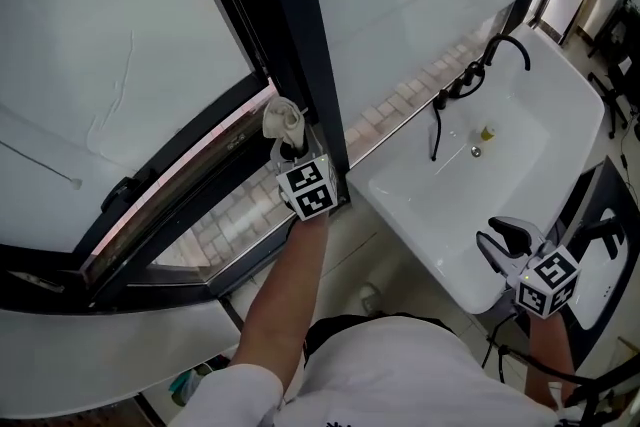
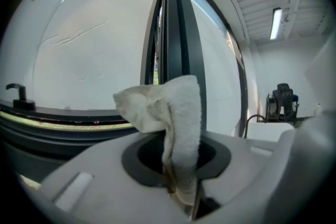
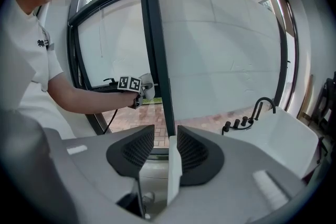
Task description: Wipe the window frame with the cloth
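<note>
Currently, the person's left arm is reaching straight forward, bare forearm extended from a white short sleeve, carrying the left gripper to the far side of the scene. Its jaws are clamping shut on a crumpled white cloth, which is sticking up beyond the fingertips in a loose fold. The cloth is sitting just left of the window frame, at the base of its dark vertical post, above the open lower sash; whether it is actually touching the post is unclear. In the left gripper view the cloth is rising in front of that same post.

The right arm is hanging back, near the person and low on the right, holding the right gripper over the near corner of a white bathtub with a black faucet. In the right gripper view its jaws are standing slightly apart, gripping nothing.
</note>
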### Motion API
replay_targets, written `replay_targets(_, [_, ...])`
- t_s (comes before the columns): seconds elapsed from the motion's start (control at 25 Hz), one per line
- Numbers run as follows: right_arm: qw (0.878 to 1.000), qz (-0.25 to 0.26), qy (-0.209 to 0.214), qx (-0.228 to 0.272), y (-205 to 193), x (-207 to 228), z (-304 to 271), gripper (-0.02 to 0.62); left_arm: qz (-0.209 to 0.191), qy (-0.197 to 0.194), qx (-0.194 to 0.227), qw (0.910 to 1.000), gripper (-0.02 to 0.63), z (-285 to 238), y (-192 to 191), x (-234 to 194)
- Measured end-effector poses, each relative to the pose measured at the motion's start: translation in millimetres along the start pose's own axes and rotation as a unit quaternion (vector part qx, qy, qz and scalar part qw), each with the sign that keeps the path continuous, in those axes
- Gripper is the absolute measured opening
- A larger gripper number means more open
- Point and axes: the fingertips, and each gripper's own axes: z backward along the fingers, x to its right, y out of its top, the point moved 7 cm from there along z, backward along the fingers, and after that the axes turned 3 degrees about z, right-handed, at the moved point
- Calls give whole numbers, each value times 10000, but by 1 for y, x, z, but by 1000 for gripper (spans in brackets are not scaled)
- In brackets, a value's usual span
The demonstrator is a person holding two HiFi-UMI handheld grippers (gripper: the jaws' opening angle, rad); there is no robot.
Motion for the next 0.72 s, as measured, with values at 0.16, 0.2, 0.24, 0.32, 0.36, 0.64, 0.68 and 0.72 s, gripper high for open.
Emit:
replay_targets(0.16, [10000, -5, 75, 43, -1, 3, -3, 138, -5, -118, -114, 9999, 97, 10, 6, 1])
replay_targets(0.2, [9999, 15, 113, 71, 1, 3, -6, 138, -55, -172, -118, 9998, 97, 15, 8, 3])
replay_targets(0.24, [9998, 44, 158, 101, 4, 3, -9, 138, -128, -253, -125, 9995, 97, 21, 8, 5])
replay_targets(0.32, [9994, 122, 274, 154, 10, 1, -18, 138, -421, -520, -180, 9976, 97, 30, 9, 11])
replay_targets(0.36, [9991, 167, 343, 177, 14, 0, -23, 138, -677, -721, -249, 9948, 97, 31, 8, 15])
replay_targets(0.64, [9963, 282, 730, 361, 23, -15, -44, 138, -3283, -2175, -1393, 9086, 97, 9, 21, 49])
replay_targets(0.68, [9961, 265, 753, 384, 22, -17, -45, 138, -3533, -2283, -1533, 8942, 97, 5, 27, 51])
replay_targets(0.72, [9959, 244, 775, 399, 21, -19, -46, 138, -3755, -2369, -1646, 8808, 97, 2, 34, 52])
